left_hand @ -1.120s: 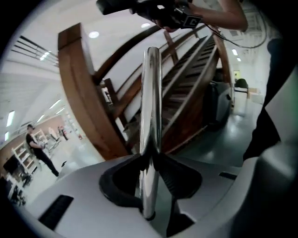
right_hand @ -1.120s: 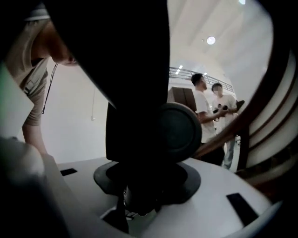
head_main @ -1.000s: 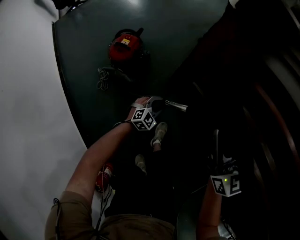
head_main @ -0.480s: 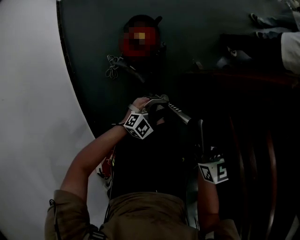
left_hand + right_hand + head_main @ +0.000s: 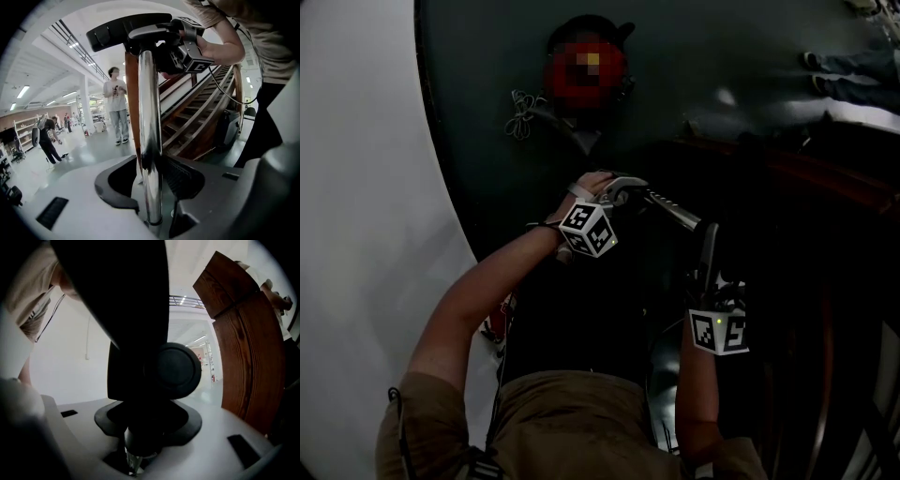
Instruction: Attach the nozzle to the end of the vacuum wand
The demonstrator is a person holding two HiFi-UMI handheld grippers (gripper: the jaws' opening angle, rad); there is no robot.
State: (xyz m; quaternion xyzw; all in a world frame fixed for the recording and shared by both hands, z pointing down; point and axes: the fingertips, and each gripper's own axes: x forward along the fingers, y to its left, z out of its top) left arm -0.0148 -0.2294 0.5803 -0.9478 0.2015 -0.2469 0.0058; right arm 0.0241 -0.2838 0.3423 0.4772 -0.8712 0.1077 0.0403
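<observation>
My left gripper (image 5: 614,199) has the chrome vacuum wand (image 5: 670,211) between its jaws, which have just been opening. In the left gripper view the wand (image 5: 150,140) rises between the pads, leaning on the right one, with a thin gap at the left pad. My left gripper (image 5: 150,183) points up along the wand. My right gripper (image 5: 705,286) is shut on the black nozzle (image 5: 708,248), whose neck meets the wand's far end. That nozzle (image 5: 126,30) caps the wand top beside the right gripper (image 5: 187,47). The nozzle (image 5: 173,371) fills my right gripper (image 5: 147,427).
The red vacuum body (image 5: 586,66) and its cord (image 5: 520,117) lie on the dark floor ahead. A wooden stair railing (image 5: 787,169) runs close on the right and shows again as the brown railing (image 5: 253,348). A person (image 5: 117,108) stands beyond. Legs (image 5: 853,70) show top right.
The right gripper has carried the nozzle up and left until it meets the wand's end. The left gripper has shifted slightly right with the wand.
</observation>
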